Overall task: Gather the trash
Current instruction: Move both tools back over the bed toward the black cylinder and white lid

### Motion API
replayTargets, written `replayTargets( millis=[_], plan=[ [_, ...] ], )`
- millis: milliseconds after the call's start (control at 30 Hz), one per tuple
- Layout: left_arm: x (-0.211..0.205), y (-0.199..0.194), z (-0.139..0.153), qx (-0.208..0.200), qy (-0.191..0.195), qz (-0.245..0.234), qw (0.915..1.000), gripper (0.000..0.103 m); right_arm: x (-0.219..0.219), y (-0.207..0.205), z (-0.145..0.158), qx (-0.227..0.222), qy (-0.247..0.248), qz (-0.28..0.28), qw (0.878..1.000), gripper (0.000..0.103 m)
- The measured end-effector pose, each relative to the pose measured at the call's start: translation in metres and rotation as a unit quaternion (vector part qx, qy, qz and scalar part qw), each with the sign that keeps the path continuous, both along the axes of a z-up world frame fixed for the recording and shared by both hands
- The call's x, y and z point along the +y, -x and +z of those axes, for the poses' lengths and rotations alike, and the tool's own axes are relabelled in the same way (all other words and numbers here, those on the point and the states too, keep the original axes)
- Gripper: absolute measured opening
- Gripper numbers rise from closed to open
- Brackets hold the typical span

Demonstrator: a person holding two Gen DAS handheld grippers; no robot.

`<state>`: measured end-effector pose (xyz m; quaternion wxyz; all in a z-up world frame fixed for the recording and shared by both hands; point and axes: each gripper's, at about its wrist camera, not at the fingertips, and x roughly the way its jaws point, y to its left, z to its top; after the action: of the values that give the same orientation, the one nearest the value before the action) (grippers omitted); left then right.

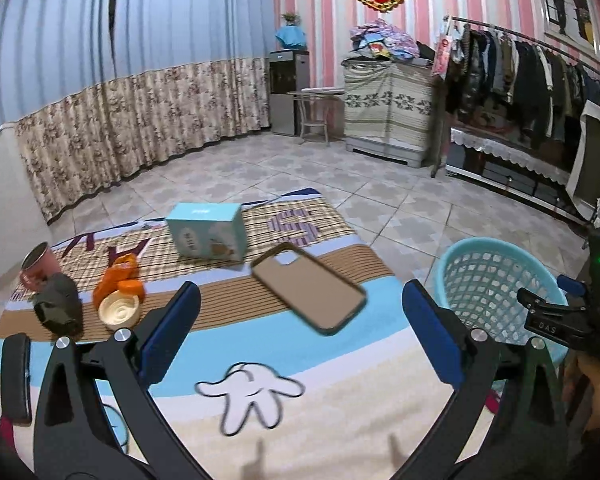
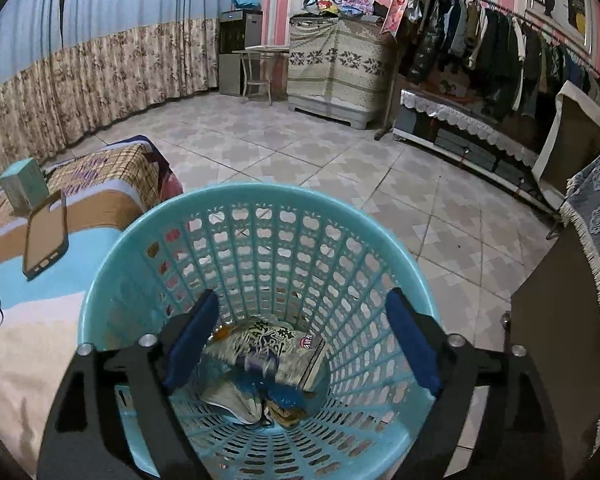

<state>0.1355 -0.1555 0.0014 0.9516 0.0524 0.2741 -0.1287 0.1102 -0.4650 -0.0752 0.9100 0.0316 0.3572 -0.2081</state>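
Observation:
A light blue mesh basket (image 2: 260, 208) stands on the floor beside the bed and holds snack wrappers (image 2: 268, 352); it also shows in the left wrist view (image 1: 492, 252). My right gripper (image 2: 300, 340) is open and empty, hanging over the basket's mouth. My left gripper (image 1: 300, 328) is open and empty above the bed cover. On the bed lie an orange wrapper (image 1: 118, 276) with a cream lid (image 1: 119, 310), a dark crumpled lump (image 1: 58, 304), a red cup (image 1: 38, 266), a teal box (image 1: 206, 236) and a brown phone case (image 1: 308, 288).
The bed has a cartoon-print cover (image 1: 300, 400). A clothes rack (image 2: 500, 48) lines the right wall, a covered cabinet (image 2: 336, 68) and a small table (image 2: 260, 64) stand at the back. A cloth-covered cabinet (image 2: 572, 300) stands right of the basket.

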Motion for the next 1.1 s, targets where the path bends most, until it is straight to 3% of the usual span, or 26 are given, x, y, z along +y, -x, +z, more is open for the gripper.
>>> replayTargets(
  millis=[133,600,833,1100],
  plan=[
    [0.021,0.003,0.003,-0.001,0.002,0.011,0.9999,0.097,0.017,0.002,0.010,-0.006,0.019,0.004,1.000,0.091],
    [0.092,0.012,0.025,-0.014,0.006,0.061,0.9980,0.097,0.100,0.001,0.075,-0.063,0.020,0.062,0.996,0.093],
    [0.139,0.010,0.030,-0.018,0.002,0.096,0.9952,0.097,0.152,-0.010,0.077,-0.072,0.005,0.100,0.992,0.094],
    [0.187,0.003,0.026,-0.016,0.012,0.136,0.9905,0.097,0.216,-0.023,0.079,-0.088,0.021,0.157,0.983,0.096]
  ],
)
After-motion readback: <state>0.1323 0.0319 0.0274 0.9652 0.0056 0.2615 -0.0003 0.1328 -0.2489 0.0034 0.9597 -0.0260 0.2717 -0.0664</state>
